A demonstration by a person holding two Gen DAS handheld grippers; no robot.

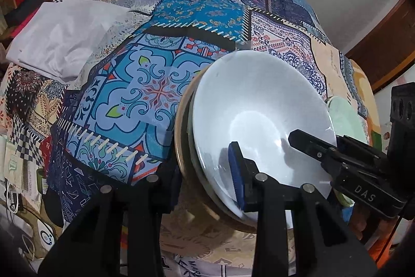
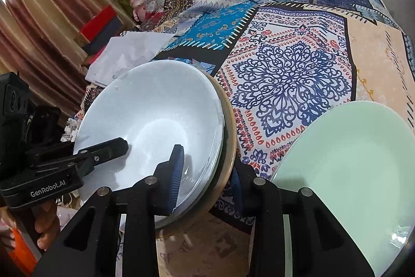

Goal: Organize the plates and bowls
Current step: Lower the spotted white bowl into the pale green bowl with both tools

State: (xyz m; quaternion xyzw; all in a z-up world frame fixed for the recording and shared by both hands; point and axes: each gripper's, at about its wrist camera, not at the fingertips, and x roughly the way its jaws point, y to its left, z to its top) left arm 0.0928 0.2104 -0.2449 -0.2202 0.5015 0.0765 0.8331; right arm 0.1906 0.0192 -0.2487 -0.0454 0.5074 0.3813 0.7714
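At lower centre, both grippers [image 1: 205,183] [image 2: 207,178] clamp our stacked plates [image 1: 259,105]; next we set them by the green plate [image 2: 350,160].

A glossy, smooth white bowl [image 1: 256,105] nests in a matt tan-rimmed dish [image 2: 229,126]; a satin pale-green plate [image 2: 350,168] lies on printed patchwork cloth [image 1: 145,85], beside crumpled white fabric [image 1: 59,38].

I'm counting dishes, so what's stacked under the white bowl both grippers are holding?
Under the white bowl, a greenish rim and a tan rim show at its edge. Only those edges are visible; the bowl covers the rest, so the count stays uncertain.
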